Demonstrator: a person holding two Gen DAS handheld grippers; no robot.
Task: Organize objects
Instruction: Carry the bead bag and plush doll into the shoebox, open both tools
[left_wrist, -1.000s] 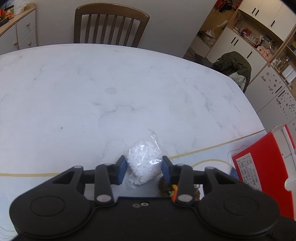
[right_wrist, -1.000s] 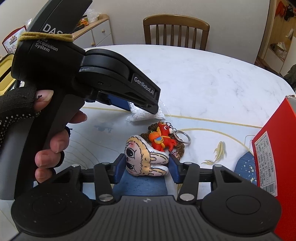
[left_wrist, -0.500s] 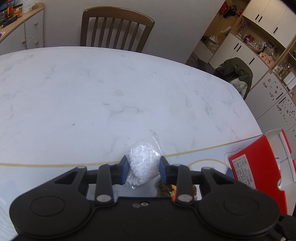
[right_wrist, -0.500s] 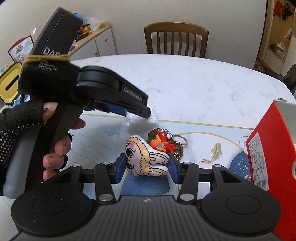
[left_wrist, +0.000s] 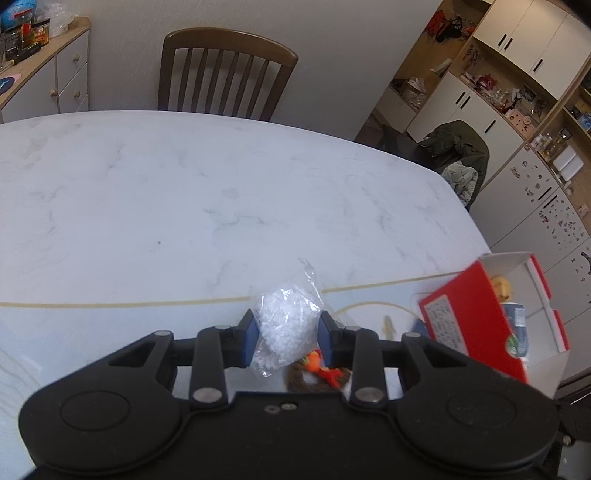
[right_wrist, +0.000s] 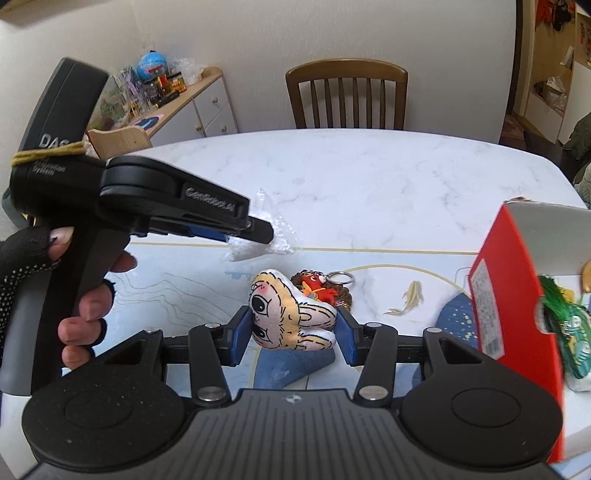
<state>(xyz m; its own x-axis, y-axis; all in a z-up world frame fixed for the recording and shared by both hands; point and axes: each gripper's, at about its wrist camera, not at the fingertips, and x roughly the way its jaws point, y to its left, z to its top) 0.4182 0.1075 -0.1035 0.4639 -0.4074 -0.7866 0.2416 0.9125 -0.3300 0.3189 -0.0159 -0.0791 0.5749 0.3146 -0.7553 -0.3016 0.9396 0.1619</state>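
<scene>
My left gripper (left_wrist: 287, 338) is shut on a clear bag of white beads (left_wrist: 286, 325), held above the table; the right wrist view shows the same gripper (right_wrist: 255, 230) from the side with the bag (right_wrist: 258, 248) hanging from it. My right gripper (right_wrist: 291, 328) is shut on a small plush face doll (right_wrist: 288, 317), lifted off the mat. A red-orange dragon keychain (right_wrist: 321, 291) on a brown disc lies on the table just beyond the doll, also seen in the left wrist view as the keychain (left_wrist: 317, 369). The red box (right_wrist: 517, 291) stands open at the right.
The white marble table (left_wrist: 184, 206) stretches ahead, with a wooden chair (left_wrist: 225, 74) at its far side. A printed mat (right_wrist: 166, 280) with a gold line covers the near part. The red box (left_wrist: 491, 317) holds several items. A cabinet (right_wrist: 192, 107) stands far left.
Both grippers have risen with their loads, so the table looks farther away. The left jaws closed tighter on the bead bag. The red box's open top has come into view.
</scene>
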